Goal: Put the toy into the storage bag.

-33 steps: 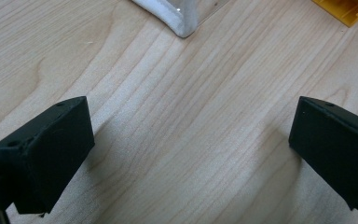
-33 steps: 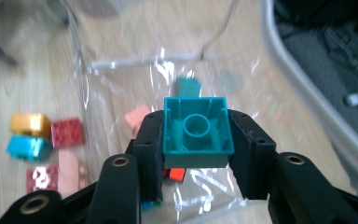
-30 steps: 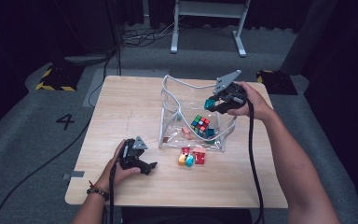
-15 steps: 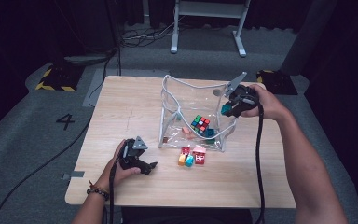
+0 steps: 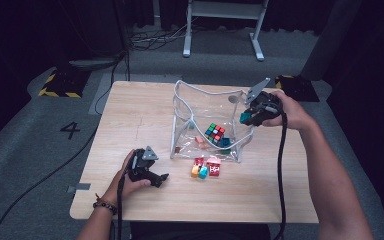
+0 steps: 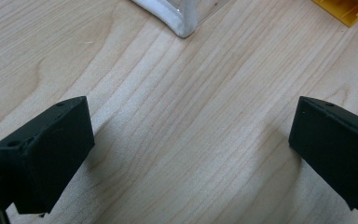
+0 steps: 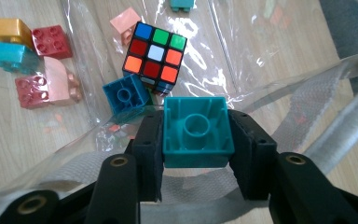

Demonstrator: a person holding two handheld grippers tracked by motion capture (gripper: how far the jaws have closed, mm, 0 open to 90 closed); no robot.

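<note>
so the person is loading toy blocks into a clear bag (image 5: pixel 207 107) sitting open on the counter (image 5: pixel 140 115). right gripper (image 7: pixel 196 154) is clamping a teal block (image 7: pixel 195 131) between its jaws, hollow underside facing the camera, and it's hanging over the bag's right rim by the grey webbing strap (image 7: pixel 307 100). in the high view the right gripper (image 5: pixel 252 114) is sitting right at that edge, block (image 5: pixel 244 118) poking out over the opening.

inside the bag there's a puzzle cube (image 7: pixel 154 55), a blue block (image 7: pixel 125 97) right beside it, a pink one farther back. a little cluster of blocks (image 5: pixel 206 167) is waiting on the counter just outside the bag's near side.

the left gripper (image 5: pixel 150 172) is parked low over bare wood with its jaws wide apart, nothing between them, the bag's corner (image 6: pixel 182 23) near it.

what i'd worry about: the gripper is so close to the rim that letting go here could bounce the block off the strap or the floppy plastic wall and drop it outside. the bag is soft and nobody's bracing it, so a nudge from the jaws could fold the side in or drag the whole bag. also the block might land on the cube and skitter.
</note>
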